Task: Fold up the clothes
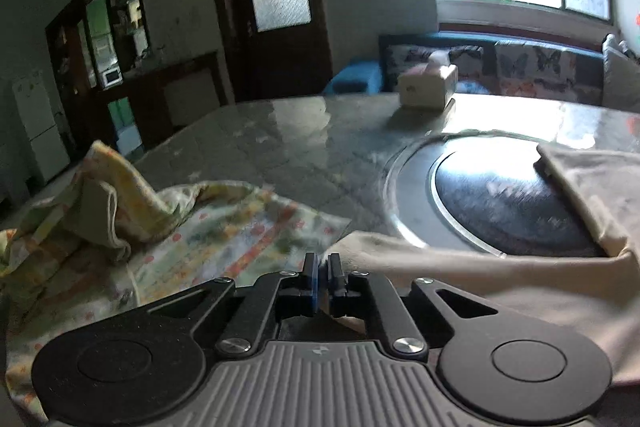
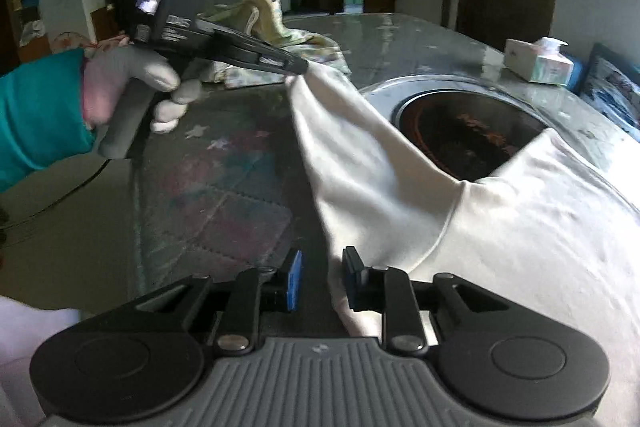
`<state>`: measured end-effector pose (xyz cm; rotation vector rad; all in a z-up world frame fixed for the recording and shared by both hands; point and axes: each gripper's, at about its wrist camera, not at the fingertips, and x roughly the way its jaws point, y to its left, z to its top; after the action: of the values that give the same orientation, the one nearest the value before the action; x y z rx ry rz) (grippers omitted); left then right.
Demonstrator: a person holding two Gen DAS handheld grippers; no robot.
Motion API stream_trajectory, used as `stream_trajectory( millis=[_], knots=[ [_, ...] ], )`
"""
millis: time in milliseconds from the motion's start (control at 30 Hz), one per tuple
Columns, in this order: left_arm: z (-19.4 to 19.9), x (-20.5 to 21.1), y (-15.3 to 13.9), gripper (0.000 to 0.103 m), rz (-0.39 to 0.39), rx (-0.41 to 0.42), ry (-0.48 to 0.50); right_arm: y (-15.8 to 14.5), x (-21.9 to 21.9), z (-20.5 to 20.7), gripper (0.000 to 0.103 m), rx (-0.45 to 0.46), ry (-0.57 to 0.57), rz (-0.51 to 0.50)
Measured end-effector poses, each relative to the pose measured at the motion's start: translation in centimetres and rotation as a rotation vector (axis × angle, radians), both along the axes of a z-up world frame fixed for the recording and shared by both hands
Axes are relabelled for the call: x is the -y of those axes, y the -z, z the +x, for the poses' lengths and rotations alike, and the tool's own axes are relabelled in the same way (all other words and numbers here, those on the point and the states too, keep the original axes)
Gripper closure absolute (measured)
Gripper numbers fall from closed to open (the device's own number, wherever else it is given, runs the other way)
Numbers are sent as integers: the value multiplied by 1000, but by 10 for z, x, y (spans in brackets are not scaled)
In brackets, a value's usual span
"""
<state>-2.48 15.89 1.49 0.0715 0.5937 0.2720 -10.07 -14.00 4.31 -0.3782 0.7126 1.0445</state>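
Right gripper (image 2: 322, 275) low in the foreground, jaws parted, cream garment's (image 2: 500, 227) edge lying between the blue pads but not pinched. Left gripper (image 2: 298, 69) beyond, in a gloved hand (image 2: 132, 75), jaws pressed together, pinching a corner of the same garment and lifting it off the table (image 2: 224, 195). Rest of the cloth draped across the round inset cooktop (image 2: 460, 131). Likely step: taking hold of both corners before a fold. Next move probably needs the right jaws closed on the hem. Farther off, floral cloth (image 1: 200, 227), tissue box (image 2: 538, 63). No readable writing; markings too blurred.
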Motion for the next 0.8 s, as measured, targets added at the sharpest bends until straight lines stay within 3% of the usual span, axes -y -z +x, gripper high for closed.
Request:
stream_trajectory(
  millis=[133,267,467,667,800],
  knots=[
    [-5,2,-6,92,-8,16,-18,-4,2,0,81,-2,7,19],
    [-3,18,-12,92,-28,23,73,5,-1,7,80,-24,31,-2],
    [14,21,6,90,-39,-50,80,-2,6,-2,76,-33,18,20],
    [9,28,1,85,-33,-49,81,-15,57,-6,75,-36,146,60],
    [-6,56,-14,85,-47,-4,176,-20,97,-7,75,-34,263,80]
  ],
)
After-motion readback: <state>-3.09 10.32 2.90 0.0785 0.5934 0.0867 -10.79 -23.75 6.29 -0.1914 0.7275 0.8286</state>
